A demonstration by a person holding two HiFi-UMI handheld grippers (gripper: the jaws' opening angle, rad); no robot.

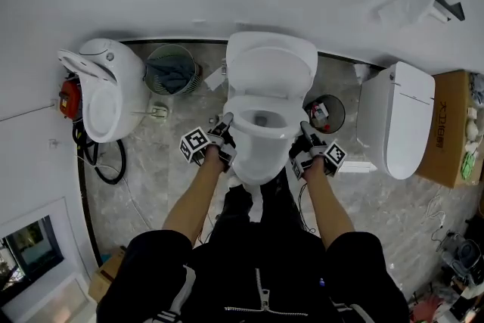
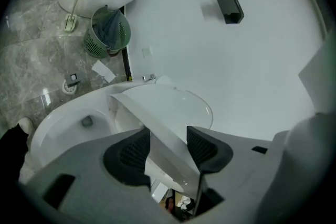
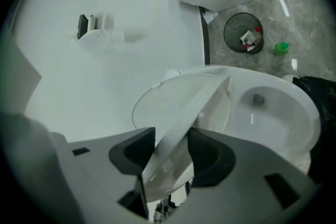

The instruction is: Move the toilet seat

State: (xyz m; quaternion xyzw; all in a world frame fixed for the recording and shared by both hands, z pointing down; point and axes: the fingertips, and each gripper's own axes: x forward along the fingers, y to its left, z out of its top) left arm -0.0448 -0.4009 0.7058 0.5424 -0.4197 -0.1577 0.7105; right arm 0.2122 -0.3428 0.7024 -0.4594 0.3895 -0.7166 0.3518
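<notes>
The white toilet [image 1: 257, 155] stands against the wall with its lid [image 1: 271, 68] up. Its seat [image 2: 157, 134] is raised and tilts back towards the lid [image 2: 178, 107]. My left gripper [image 1: 224, 128] is at the bowl's left side. In the left gripper view the left gripper [image 2: 168, 147] straddles the seat's edge, with a thin gap at one pad. My right gripper [image 1: 305, 134] is at the bowl's right side. The right gripper [image 3: 172, 150] likewise has the seat [image 3: 194, 113] between its jaws, held loosely. The open bowl [image 3: 273, 113] shows beside it.
A second toilet [image 1: 106, 91] stands at the left, a third one [image 1: 397, 117] at the right. A green mesh basket [image 1: 172, 69] and a black bin [image 1: 327, 113] flank the middle toilet. A cardboard box [image 1: 446, 128] is far right. Cables [image 1: 106, 159] lie on the left floor.
</notes>
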